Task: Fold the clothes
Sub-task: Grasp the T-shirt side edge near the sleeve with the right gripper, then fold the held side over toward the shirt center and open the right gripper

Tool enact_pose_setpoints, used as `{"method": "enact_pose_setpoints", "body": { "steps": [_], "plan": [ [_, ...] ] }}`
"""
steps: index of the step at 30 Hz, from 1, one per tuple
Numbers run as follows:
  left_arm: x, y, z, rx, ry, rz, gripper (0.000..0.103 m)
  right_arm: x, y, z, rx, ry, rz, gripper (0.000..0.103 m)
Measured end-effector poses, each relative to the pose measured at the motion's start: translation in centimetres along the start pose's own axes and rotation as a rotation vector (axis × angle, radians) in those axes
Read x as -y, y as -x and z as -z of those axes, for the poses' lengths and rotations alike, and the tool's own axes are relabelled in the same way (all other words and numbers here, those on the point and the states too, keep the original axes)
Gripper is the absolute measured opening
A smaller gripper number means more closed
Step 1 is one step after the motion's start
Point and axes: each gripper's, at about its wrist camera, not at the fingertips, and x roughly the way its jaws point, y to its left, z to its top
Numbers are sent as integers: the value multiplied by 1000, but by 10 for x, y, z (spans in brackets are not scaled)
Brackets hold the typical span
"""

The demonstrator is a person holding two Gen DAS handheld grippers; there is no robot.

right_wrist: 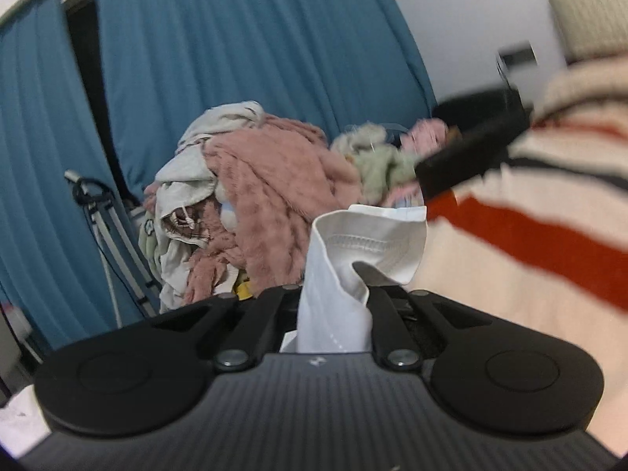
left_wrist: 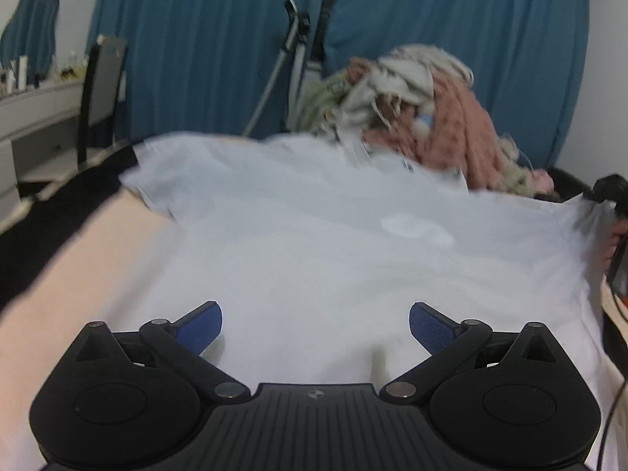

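While the white shirt (left_wrist: 314, 235) lies spread and unfolded, the left hand-held gripper (left_wrist: 316, 327) hovers with fingers apart. The right hand-held gripper (right_wrist: 333, 306) pinches its hem. Folding looks barely begun.

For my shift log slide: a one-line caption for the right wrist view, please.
Right gripper shut on a hem of the white shirt, with the unfolded laundry pile and blue curtain behind.

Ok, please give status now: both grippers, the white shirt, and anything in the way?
Left gripper open, hovering over white shirt. Right gripper shut on shirt hem. Laundry pile beyond the shirt, touching its far edge.
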Motion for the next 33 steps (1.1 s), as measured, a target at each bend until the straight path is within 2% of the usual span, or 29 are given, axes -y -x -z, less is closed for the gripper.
{"method": "enact_pose_setpoints", "body": {
  "steps": [4, 8, 12, 15, 17, 19, 20, 21, 22, 23, 27, 33],
  "plan": [
    [-28, 7, -13, 35, 38, -17, 103, -90, 25, -24, 59, 211, 47, 6],
    [-58, 8, -26, 61, 123, -41, 103, -182, 37, -9, 75, 378, 17, 6],
    [-69, -2, -28, 65, 136, -47, 103, -262, 31, 39, -1, 494, -80, 6],
    [-75, -11, -26, 58, 136, -53, 103, -298, 15, 86, -88, 505, -146, 7],
    [-79, -17, -25, 52, 136, -57, 103, -311, 5, 112, -154, 522, -174, 8],
    [-82, -23, -24, 47, 136, -60, 103, -315, -7, 133, -227, 510, -200, 18],
    [-84, -26, -23, 45, 136, -62, 103, -314, -10, 138, -246, 493, -214, 45],
    [-86, -29, -23, 42, 136, -64, 103, -312, -9, 140, -247, 469, -229, 78],
    [-88, -32, -22, 40, 136, -66, 103, -311, -9, 141, -247, 446, -244, 88],
    [-90, -35, -22, 37, 136, -68, 103, -309, -5, 141, -236, 427, -261, 95],
    [-79, -39, -18, 25, 81, -50, 103, -294, 26, 119, -216, 371, -315, 95],
    [-59, -24, -15, 52, 6, -36, 103, -241, 109, 81, -174, 303, -326, 95]
  ]
}}
